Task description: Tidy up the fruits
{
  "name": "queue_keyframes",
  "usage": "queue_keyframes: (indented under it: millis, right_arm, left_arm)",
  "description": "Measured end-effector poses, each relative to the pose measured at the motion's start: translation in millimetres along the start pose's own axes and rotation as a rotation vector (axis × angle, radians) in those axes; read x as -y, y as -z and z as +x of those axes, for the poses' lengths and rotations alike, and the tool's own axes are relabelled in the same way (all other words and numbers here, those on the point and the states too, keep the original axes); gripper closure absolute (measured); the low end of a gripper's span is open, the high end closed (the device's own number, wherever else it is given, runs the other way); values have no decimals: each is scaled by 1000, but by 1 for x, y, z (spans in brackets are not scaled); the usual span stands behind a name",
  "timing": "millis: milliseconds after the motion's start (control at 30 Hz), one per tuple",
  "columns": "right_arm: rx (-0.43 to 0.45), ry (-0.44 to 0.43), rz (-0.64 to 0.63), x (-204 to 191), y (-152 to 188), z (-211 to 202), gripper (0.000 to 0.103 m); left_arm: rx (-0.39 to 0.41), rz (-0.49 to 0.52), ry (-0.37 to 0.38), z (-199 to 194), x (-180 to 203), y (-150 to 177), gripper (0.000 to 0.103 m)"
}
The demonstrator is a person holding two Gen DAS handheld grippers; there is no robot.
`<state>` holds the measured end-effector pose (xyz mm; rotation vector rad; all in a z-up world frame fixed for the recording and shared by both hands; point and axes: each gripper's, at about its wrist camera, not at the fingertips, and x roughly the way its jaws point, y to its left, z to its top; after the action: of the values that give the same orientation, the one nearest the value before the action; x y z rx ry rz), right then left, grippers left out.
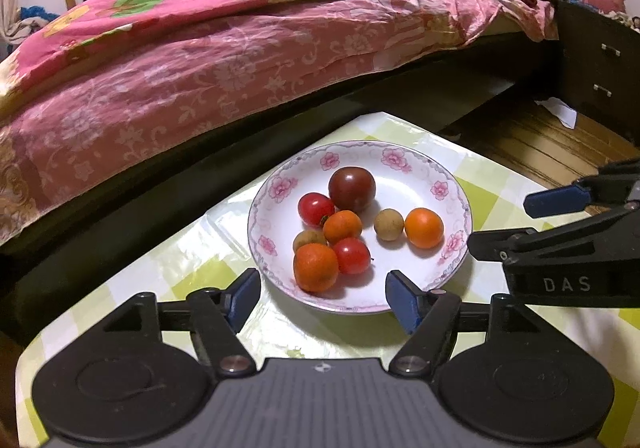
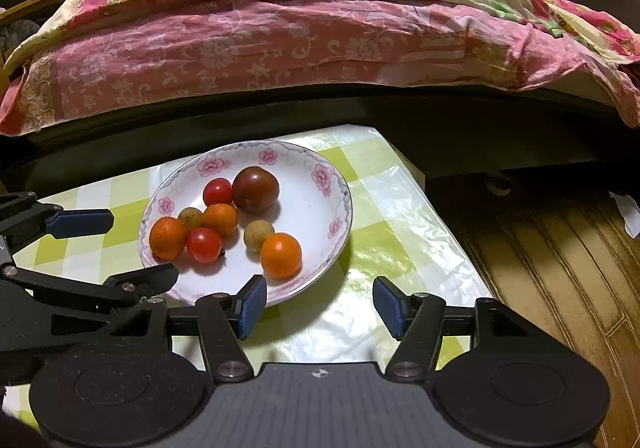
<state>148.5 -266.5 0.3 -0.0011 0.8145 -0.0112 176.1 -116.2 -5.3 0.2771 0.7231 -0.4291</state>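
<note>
A white plate with a pink flower rim sits on the checked table and holds several small fruits. A dark tomato lies at the back, with red cherry tomatoes, small oranges and brownish longans in front of it. My left gripper is open and empty at the plate's near rim. My right gripper is open and empty just right of the plate; it also shows in the left wrist view.
The table has a glossy green-and-white checked cover. A bed with a pink floral quilt runs close behind it. A wooden floor lies to the right, with a dark drawer cabinet beyond.
</note>
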Motion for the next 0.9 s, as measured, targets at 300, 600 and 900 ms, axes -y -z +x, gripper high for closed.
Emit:
queue_keyframes:
  millis: [300, 600, 900]
  right_arm:
    - [17, -6, 17, -5, 9, -20, 47]
    - [15, -2, 30, -10, 24, -39, 46]
    - [0, -3, 40, -15, 38, -48, 46]
  left_arm:
    - [34, -30, -58, -25, -1, 7, 7]
    - [27, -36, -93, -45, 5, 28, 1]
    - [32, -65, -106, -56, 6, 36, 0]
